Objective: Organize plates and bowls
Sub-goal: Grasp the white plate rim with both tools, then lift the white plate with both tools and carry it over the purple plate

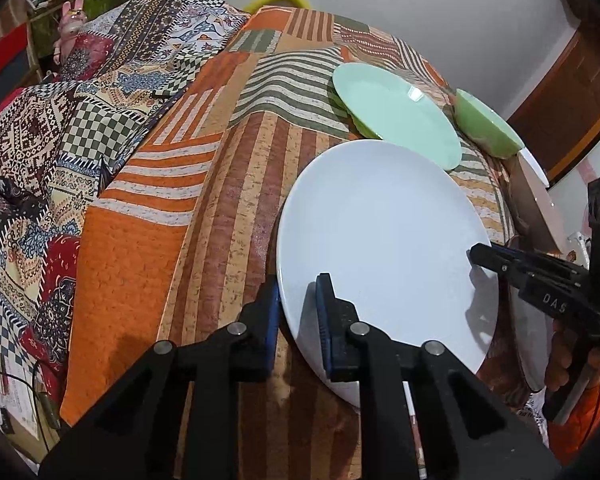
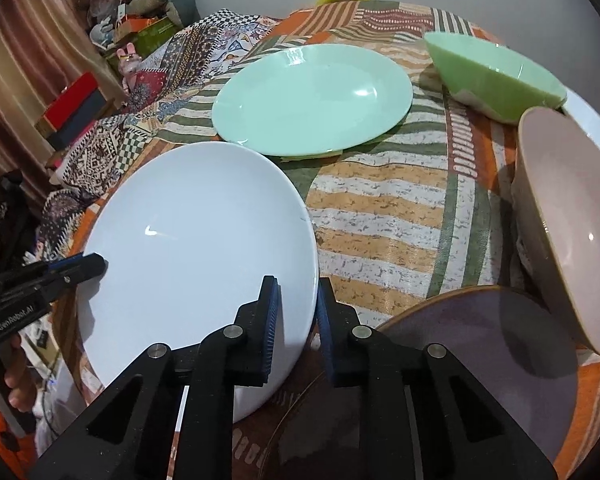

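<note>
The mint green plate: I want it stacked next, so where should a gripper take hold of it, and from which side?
Take the mint green plate by its thin near rim, coming low from the white plate's side. It lies nearly flat on the patchwork cloth, so only the edge fits between two fingers. The green bowl crowds its right side.

Left wrist view: rides behind the left gripper [image 1: 298, 312], looking forward and steeply down along its fingers, close over the white plate [image 1: 380, 232].
Right wrist view: same seat behind the right gripper [image 2: 296, 312], angled down, close to the plate's other edge [image 2: 196, 240].
Facing: both look across the striped cloth [image 1: 204, 208] toward the far wall.
Shared ground: white plate, mint plate [image 1: 396, 108] [image 2: 312, 96], green bowl [image 1: 488, 124] [image 2: 496, 76].
Cross-sight: each view catches the other gripper at its side edge.
</note>
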### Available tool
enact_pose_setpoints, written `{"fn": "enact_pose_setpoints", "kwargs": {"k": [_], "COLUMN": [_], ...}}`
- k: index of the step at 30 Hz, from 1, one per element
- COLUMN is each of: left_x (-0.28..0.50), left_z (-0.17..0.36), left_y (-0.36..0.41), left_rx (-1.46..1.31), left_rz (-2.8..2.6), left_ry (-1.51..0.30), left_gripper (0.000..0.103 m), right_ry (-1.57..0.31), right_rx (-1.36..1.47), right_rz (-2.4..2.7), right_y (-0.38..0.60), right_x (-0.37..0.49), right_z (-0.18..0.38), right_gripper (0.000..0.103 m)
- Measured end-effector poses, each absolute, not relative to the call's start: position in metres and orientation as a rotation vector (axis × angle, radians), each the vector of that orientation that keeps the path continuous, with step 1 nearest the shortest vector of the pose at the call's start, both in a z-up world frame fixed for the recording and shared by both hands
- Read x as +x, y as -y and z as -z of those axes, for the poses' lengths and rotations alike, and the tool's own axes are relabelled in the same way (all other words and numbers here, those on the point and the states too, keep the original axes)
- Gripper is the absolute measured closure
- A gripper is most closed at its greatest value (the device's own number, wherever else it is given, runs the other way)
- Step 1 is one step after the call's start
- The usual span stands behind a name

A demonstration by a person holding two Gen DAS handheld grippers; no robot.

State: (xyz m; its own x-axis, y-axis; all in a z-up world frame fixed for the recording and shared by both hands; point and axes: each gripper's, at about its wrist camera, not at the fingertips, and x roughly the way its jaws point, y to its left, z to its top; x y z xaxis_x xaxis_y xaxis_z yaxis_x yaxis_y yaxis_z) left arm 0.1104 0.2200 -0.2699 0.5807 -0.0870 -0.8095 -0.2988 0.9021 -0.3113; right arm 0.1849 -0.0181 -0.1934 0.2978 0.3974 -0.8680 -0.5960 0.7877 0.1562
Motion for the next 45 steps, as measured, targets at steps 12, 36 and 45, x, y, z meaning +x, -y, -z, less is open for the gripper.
{"fn": "enact_pose_setpoints", "kwargs": {"k": [12,36,45], "left_x": [0.092,0.080,0.083], "left_z": [0.236,0.168,0.181], "left_y": [-0.213,-0.125,-0.087], "left_rx": [-0.435,-0.318,-0.278], "left_rz": [-0.139,-0.037,0.003], "left_ry": [-0.902,-0.826,-0.893], "left_gripper": [0.086,0.086,0.086], "right_ry": [-0.994,-0.910,-0.951], "right_rx": [-0.177,-0.070,-0.010], "right_rz": [-0.694,-0.609,-0.561], "right_y": [0.027,0.110,0.147], "right_x": [0.172,0.141,0.130], "right_z": [0.162,0.123,0.136], "right_gripper": [0.086,0.086,0.085]}}
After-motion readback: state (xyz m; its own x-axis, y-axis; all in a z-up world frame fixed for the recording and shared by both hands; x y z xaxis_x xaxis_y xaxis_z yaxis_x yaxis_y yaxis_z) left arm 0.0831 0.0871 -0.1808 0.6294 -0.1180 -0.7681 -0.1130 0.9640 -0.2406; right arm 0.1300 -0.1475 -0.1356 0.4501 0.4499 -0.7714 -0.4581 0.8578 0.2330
